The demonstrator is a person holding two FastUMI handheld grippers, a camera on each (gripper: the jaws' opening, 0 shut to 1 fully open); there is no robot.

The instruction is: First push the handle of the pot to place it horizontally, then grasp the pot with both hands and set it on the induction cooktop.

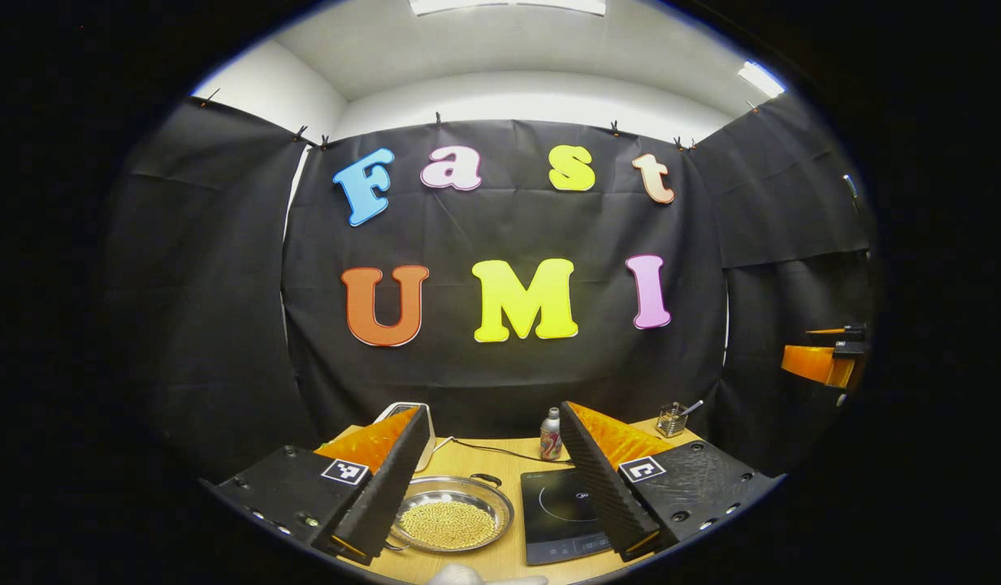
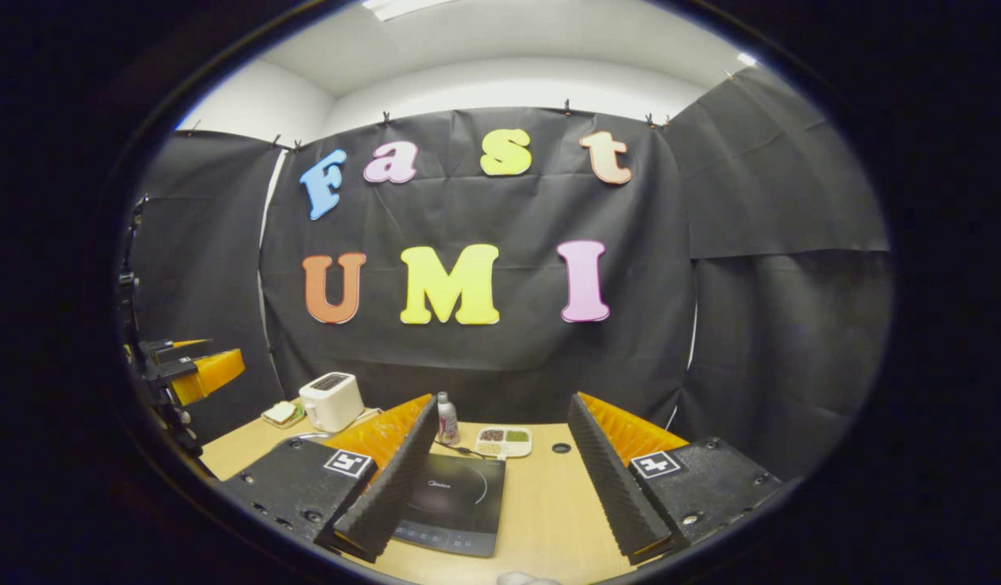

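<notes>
Both hand-held grippers, left [image 1: 483,475] and right [image 2: 500,479], hang released above the table [image 2: 549,520]. The shallow steel pot of yellow beads [image 1: 450,515] lies below the left, beside the black induction cooktop [image 1: 559,513]. Handle push not yet begun; left must descend first.

You've got a shiny silver metal pot [image 1: 452,513] of yellow beads [image 1: 447,524], a glossy black induction cooktop [image 2: 452,502], pale wooden table [image 2: 549,512], white toaster [image 2: 331,400], white divided dish [image 2: 504,441] with green and brown fillings

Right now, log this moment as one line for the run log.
stage: pre-contact | left tool: open, above pot | right tool: open, above induction cooktop | pot: on table, left of cooktop, holds yellow grains
</notes>
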